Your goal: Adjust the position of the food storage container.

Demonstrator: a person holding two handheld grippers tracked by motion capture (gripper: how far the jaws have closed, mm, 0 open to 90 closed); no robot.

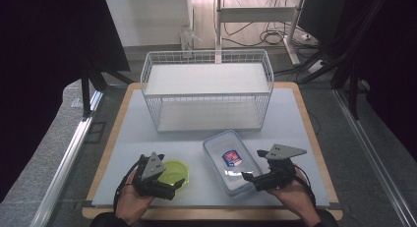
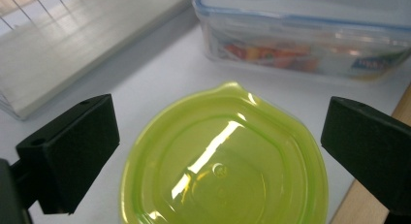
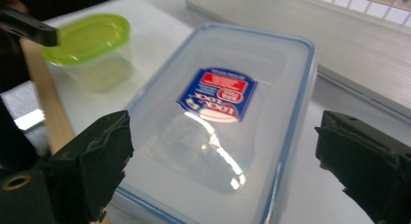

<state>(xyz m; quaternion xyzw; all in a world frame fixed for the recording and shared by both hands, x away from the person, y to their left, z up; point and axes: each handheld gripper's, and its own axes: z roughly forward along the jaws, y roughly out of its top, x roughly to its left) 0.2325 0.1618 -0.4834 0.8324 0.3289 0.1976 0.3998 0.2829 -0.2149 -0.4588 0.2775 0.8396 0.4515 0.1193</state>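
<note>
A round tub with a lime-green lid [image 1: 175,174] [image 2: 223,158] [image 3: 89,42] sits near the front left of the white mat. My left gripper [image 1: 173,186] [image 2: 218,156] is open, one jaw on each side of that lid, just above it. A clear rectangular box with a blue-rimmed lid and a red-and-blue label [image 1: 231,160] [image 3: 218,117] [image 2: 300,35] lies to the right of the tub. My right gripper [image 1: 252,180] [image 3: 223,170] is open at the box's near end, its jaws spread wider than the box.
A white wire basket rack [image 1: 206,89] with two shelves stands at the back of the mat. The wooden table edge [image 1: 305,114] frames the mat. Grey floor, cables and desk legs lie beyond the table.
</note>
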